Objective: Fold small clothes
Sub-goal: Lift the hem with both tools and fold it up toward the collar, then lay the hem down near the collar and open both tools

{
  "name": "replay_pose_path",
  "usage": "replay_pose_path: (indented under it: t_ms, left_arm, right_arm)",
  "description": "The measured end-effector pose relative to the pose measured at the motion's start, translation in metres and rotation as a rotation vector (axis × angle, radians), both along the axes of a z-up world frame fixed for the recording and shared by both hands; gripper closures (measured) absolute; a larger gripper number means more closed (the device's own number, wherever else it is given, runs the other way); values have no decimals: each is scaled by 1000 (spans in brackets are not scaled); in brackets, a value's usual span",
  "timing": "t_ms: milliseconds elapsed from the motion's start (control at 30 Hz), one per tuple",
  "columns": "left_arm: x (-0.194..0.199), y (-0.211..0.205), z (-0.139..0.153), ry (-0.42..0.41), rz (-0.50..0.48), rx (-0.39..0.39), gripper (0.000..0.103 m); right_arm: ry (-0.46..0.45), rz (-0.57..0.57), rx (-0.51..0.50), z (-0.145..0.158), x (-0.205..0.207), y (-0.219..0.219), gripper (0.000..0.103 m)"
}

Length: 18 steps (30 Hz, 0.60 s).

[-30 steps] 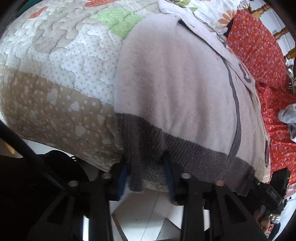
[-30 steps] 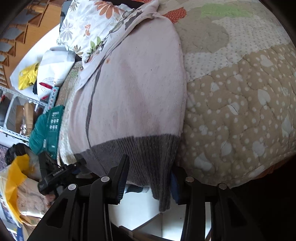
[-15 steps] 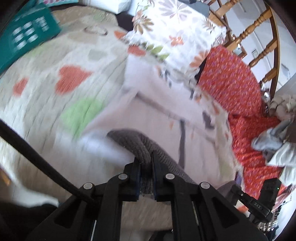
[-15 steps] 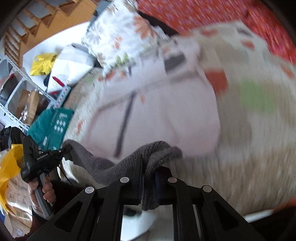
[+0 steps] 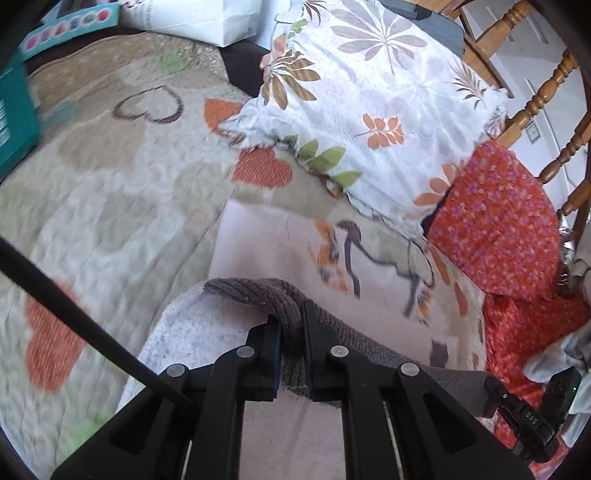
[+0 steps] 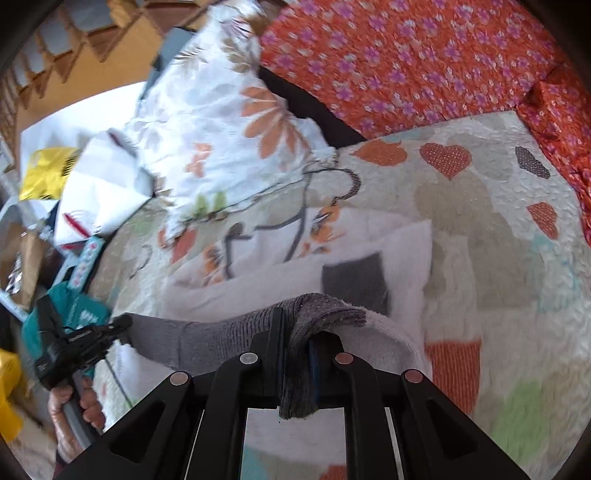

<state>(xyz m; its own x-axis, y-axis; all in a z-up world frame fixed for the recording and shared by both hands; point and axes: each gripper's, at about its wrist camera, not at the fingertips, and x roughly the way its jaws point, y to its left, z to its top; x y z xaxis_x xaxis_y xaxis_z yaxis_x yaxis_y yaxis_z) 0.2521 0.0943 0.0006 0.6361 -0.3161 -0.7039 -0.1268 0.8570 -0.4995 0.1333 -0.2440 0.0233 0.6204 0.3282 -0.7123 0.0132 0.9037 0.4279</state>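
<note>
A small pale pink sweater (image 5: 266, 251) with a grey ribbed hem (image 5: 258, 291) lies on the heart-patterned quilt (image 5: 110, 192). My left gripper (image 5: 291, 332) is shut on one corner of the hem, lifted above the sweater's body. My right gripper (image 6: 299, 332) is shut on the other hem corner (image 6: 317, 314), and the grey band stretches between the two. In the right wrist view the sweater (image 6: 369, 243) shows a dark grey patch (image 6: 352, 277) beyond the raised hem. The left gripper (image 6: 118, 326) and the hand holding it appear at that view's lower left.
A floral pillow (image 5: 369, 110) lies just beyond the sweater's top. Red flowered fabric (image 5: 498, 221) covers the right side, with wooden chair rails (image 5: 535, 99) behind. A teal box (image 5: 14, 118) and white bag (image 5: 192, 18) sit at the quilt's far left edge.
Both grippers shut on the hem corners at the bed's edge, then lifted the hem and carried it forward over the sweater toward the pillow.
</note>
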Motion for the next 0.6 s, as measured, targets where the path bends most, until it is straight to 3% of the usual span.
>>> replay_pose_path:
  t_ms: [233, 267, 300, 333, 367, 400, 433, 467, 600]
  left_arm:
    - [55, -20, -9, -3, 1, 64, 92]
    - [59, -22, -10, 1, 2, 70, 90]
    - [62, -22, -11, 1, 4, 66, 81]
    - [64, -22, -11, -1, 7, 57, 74]
    - [64, -22, -9, -6, 13, 52, 58]
    - [62, -20, -7, -18, 29, 51, 51]
    - [60, -18, -4, -33, 46, 54, 47]
    - [58, -16, -2, -41, 58, 58, 46]
    - [51, -8, -1, -16, 71, 39, 46]
  right_arm:
    - [77, -68, 45, -47, 71, -24, 91]
    - [75, -69, 63, -52, 77, -27, 89]
    - [75, -78, 77, -57, 82, -31, 89]
    - [80, -91, 91, -62, 87, -35, 83]
    - [84, -101, 100, -64, 90, -38, 70]
    - [82, -119, 94, -64, 92, -42, 60]
    - [63, -145, 78, -61, 92, -46, 44]
    - [50, -160, 68, -59, 90, -48, 40]
    - [31, -194, 61, -47, 84, -57, 40]
